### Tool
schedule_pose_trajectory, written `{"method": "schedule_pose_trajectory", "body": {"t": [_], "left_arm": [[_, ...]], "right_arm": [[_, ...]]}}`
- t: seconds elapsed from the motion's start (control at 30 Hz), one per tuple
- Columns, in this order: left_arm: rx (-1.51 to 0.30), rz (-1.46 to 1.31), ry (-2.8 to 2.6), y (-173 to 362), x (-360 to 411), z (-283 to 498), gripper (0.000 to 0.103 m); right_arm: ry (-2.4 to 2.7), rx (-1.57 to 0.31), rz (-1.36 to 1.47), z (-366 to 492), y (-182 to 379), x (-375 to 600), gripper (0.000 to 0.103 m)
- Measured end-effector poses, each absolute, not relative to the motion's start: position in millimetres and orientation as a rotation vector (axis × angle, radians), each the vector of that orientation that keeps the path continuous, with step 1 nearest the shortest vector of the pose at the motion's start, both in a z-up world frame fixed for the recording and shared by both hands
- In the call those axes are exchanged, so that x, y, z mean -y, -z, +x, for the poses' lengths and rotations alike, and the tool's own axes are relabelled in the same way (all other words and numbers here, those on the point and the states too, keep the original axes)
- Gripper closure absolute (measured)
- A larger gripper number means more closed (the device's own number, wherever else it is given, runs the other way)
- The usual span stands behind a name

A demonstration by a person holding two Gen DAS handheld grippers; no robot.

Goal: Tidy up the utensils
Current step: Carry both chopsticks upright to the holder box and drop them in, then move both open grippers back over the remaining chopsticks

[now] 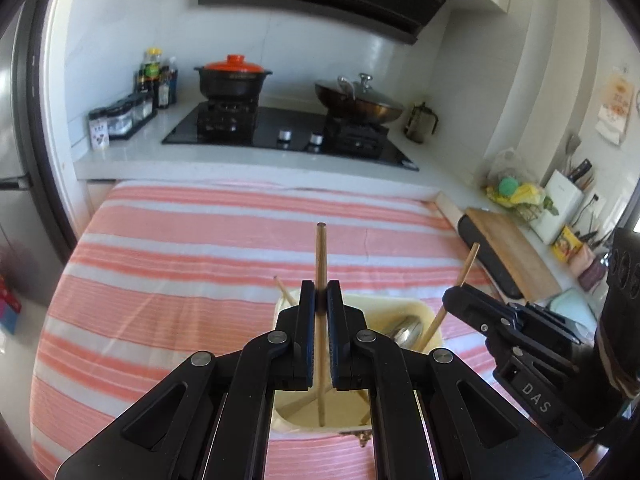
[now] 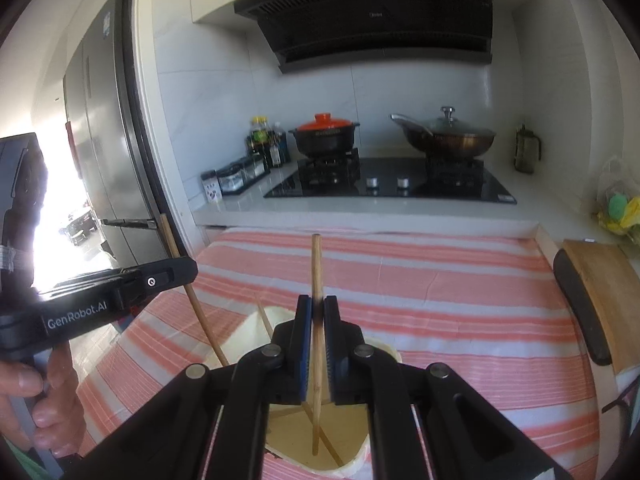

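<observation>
My left gripper is shut on an upright wooden chopstick whose lower end hangs inside a cream container on the striped cloth. In the container lie a metal spoon and another chopstick. To the right, my right gripper is shut on a second chopstick, slanted over the same container. In the right wrist view the right gripper clamps its chopstick above the container. The left gripper, held by a hand, grips its chopstick at the left.
A pink-and-white striped cloth covers the table. Behind it is a counter with a black hob, a red-lidded pot, a lidded wok and sauce bottles. A wooden cutting board lies at the right, a fridge at the left.
</observation>
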State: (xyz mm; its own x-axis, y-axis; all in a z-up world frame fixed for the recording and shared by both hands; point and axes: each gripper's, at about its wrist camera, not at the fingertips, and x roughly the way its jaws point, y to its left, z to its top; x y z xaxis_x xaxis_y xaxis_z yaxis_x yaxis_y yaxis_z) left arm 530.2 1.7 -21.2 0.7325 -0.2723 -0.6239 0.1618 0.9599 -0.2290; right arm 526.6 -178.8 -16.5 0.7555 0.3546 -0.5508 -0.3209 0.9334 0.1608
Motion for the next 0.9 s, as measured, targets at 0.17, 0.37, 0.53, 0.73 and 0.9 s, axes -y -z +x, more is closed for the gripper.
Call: {"method": "schedule_pose_trajectory", "body": {"t": [0.17, 0.37, 0.53, 0.73, 0.9], "left_arm": [[-0.774, -0.117, 0.207, 25, 5, 534, 0.062], [-0.687, -0.060, 0.244, -6, -19, 477, 0.027], [-0.729, 0.048, 0.230, 15, -52, 384, 0.013], [-0.919, -0.110, 0.115, 108, -88, 262, 0.013], [-0.949, -0.106, 0.046, 136, -79, 203, 0.013]], "right_arm": [[-0.366, -0.733, 0.067, 544, 32, 174, 0.090], [-0.353, -0.631, 0.079, 497, -15, 194, 0.062], [-0.348, -0.644, 0.019, 418, -14, 226, 0.050], [-0.267, -0.759, -0.023, 289, 87, 271, 0.050], [-0.167, -0.828, 0.101, 190, 150, 292, 0.050]]}}
